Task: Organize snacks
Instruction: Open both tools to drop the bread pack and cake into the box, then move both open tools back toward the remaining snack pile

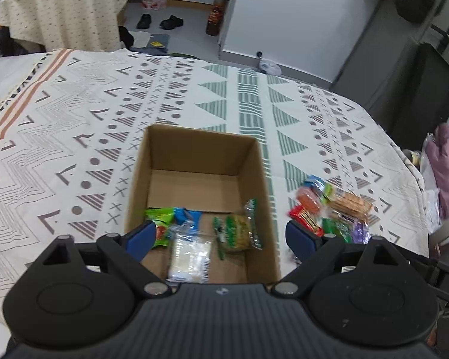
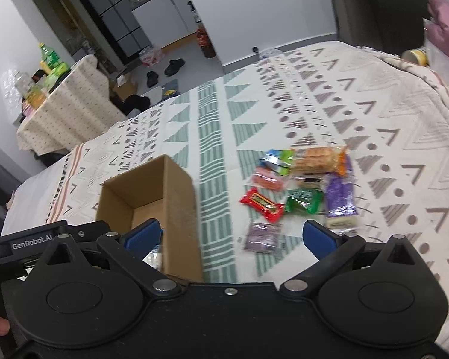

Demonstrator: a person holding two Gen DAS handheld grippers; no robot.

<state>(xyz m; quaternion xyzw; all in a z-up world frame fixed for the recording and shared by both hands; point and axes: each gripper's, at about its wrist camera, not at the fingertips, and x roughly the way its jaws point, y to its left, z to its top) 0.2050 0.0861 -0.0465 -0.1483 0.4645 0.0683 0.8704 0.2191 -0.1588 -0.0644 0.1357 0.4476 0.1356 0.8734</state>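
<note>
Home bedroom: patterned bedspread (image 1: pixel 74 113), shoes (image 1: pixel 160 21).

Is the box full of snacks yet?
No, only partly. The box holds a few packets near its front, and bare cardboard shows behind them. More snacks lie outside on the cloth.

Soft, even indoor light fills both views, bright on the pale walls, with only faint shadows. Fisheye bending curves the room at the frame edges and darkens the corners. In the right wrist view the cardboard box (image 2: pixel 164 197) and snack wrappers (image 2: pixel 302 185) at centre are smeared by motion blur; the left wrist view is sharper.
</note>
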